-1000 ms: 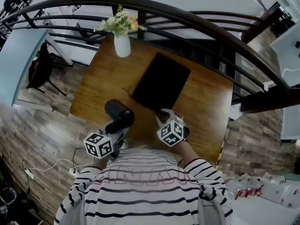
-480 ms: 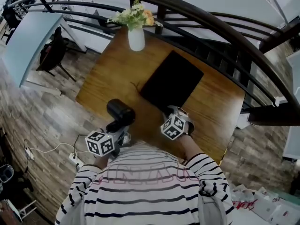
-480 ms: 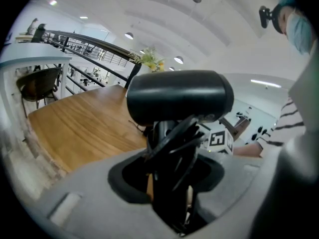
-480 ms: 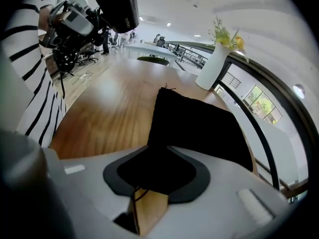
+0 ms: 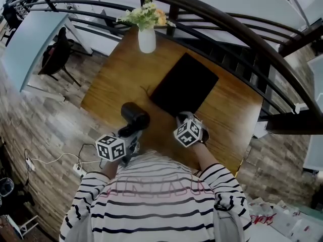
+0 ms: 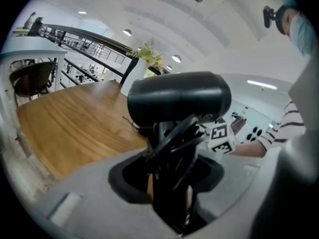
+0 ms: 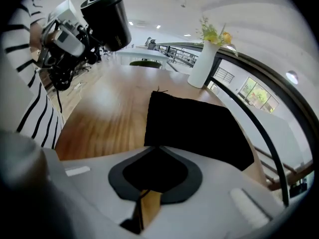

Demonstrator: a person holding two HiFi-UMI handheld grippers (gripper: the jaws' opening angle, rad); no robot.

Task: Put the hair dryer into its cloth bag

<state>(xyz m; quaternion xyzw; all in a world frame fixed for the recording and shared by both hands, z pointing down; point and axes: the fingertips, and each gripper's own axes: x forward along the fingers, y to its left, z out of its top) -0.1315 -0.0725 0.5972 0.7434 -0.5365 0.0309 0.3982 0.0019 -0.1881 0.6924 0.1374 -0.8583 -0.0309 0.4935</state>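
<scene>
Wooden desk [image 5: 116,84] carries the black cloth bag [image 5: 185,85] flat at its middle, the hair dryer [image 5: 134,117] hangs over the near edge, handle clamped in the left gripper [image 5: 129,135] ready to go in, and the right gripper [image 7: 158,151] is pinched together, seemingly on the bag's near hem.

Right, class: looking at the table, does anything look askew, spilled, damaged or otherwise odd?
Nothing is spilled or damaged. The cloth bag lies flat but skewed to the edges of the table, and the cord is bunched loosely round the handle of the hair dryer.
</scene>
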